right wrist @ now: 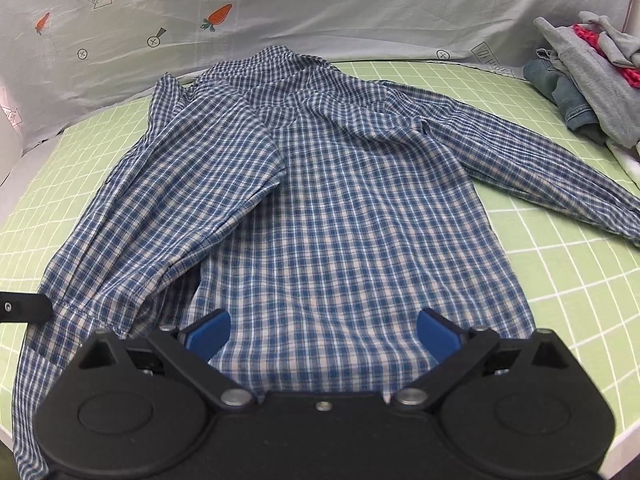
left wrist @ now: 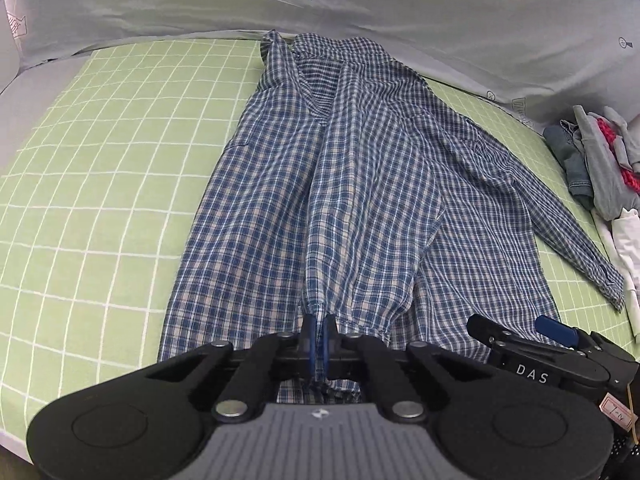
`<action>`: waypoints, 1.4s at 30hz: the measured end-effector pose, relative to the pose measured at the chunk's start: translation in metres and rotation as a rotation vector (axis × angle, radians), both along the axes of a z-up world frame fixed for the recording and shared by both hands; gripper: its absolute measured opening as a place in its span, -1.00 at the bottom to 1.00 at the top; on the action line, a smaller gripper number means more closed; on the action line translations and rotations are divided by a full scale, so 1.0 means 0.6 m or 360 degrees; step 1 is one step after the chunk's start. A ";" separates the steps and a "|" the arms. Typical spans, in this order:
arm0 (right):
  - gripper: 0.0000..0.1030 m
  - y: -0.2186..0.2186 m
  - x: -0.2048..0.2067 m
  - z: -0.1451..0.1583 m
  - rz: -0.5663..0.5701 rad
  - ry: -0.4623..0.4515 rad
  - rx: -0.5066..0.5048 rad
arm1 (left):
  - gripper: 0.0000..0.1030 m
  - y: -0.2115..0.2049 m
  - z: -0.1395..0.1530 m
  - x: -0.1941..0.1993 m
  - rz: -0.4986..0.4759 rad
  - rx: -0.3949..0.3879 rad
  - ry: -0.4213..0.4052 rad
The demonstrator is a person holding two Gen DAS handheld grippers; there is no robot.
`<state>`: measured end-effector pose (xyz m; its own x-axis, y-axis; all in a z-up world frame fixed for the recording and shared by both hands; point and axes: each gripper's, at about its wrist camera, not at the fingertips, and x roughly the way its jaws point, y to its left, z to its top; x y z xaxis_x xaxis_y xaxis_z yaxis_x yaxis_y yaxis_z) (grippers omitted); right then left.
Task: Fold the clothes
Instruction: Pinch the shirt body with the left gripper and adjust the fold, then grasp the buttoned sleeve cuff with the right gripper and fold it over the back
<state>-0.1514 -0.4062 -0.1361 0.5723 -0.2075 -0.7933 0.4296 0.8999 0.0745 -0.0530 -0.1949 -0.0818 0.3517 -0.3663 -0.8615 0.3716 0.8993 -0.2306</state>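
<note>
A blue and white checked shirt lies on the green grid sheet, collar toward the far backdrop. My left gripper is shut on the cuff end of one sleeve, which is drawn taut across the shirt's body. In the right wrist view the same shirt spreads out flat, its left sleeve folded over the body and its right sleeve stretched out to the right. My right gripper stands open just above the shirt's hem, with nothing between its blue pads. The right gripper also shows at the lower right of the left wrist view.
A pile of other clothes, denim, grey and pink, sits at the right edge of the green sheet. A pale printed cloth backdrop rises behind the shirt. Bare sheet lies left of the shirt.
</note>
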 end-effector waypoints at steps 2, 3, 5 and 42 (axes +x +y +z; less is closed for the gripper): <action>0.95 0.018 -0.010 0.001 0.0003 0.0012 -0.0017 | -0.93 0.017 -0.005 -0.006 0.0018 -0.0008 0.0029; 0.95 0.026 -0.014 0.002 0.0003 0.0018 -0.0024 | -0.93 0.027 -0.008 -0.009 0.0028 -0.0012 0.0043; 0.95 0.043 -0.023 0.001 0.0000 0.0030 -0.0033 | -0.93 0.044 -0.011 -0.012 0.0044 -0.0031 0.0067; 0.99 -0.140 -0.013 -0.008 -0.0413 -0.0018 -0.0013 | 0.44 -0.084 -0.028 0.082 -0.0055 0.0351 -0.0082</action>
